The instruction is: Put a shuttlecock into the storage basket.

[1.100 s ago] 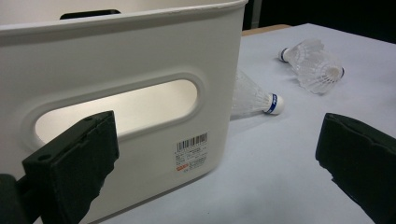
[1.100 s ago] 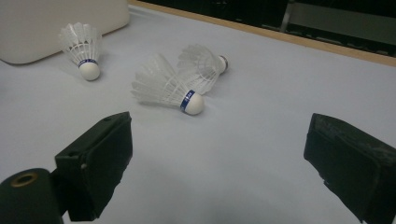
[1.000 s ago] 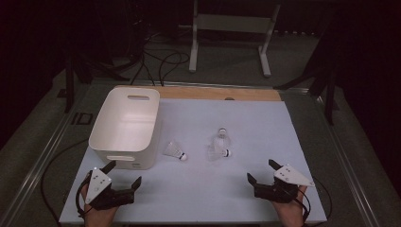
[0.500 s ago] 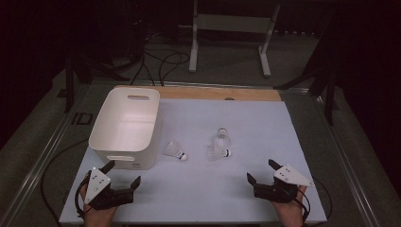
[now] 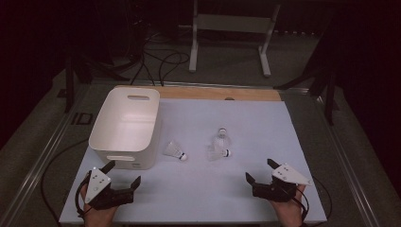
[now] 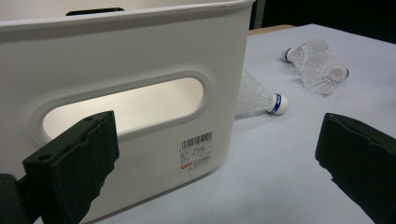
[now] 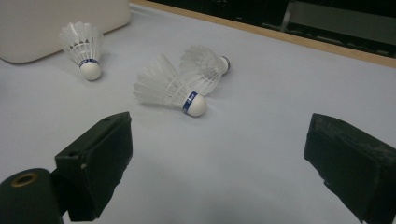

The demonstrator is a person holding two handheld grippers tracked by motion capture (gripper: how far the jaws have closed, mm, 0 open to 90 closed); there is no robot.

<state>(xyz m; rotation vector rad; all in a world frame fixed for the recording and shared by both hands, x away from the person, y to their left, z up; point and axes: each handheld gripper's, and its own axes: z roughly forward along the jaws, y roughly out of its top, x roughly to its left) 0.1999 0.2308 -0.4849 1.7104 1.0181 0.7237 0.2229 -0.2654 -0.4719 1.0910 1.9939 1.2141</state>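
Observation:
Three white feathered shuttlecocks lie on the pale table. One shuttlecock [image 5: 175, 151] [image 6: 260, 97] [image 7: 84, 47] rests just right of the white plastic bin [image 5: 105, 127] [image 6: 140, 56]. Two more, a lying shuttlecock [image 5: 217, 153] [image 7: 166, 91] and another shuttlecock [image 5: 221, 137] [image 7: 204, 65], touch each other mid-table. My left gripper [image 5: 124, 174] [image 6: 219, 133] is open at the near left, facing the bin's handle slot. My right gripper [image 5: 259, 170] [image 7: 219, 137] is open at the near right, a short way from the pair. Neither holds anything.
The bin [image 7: 60, 21] looks empty inside from above. A wooden strip [image 5: 217, 93] runs along the table's far edge. Beyond it are a metal stand [image 5: 229, 23] and floor cables [image 5: 161, 61].

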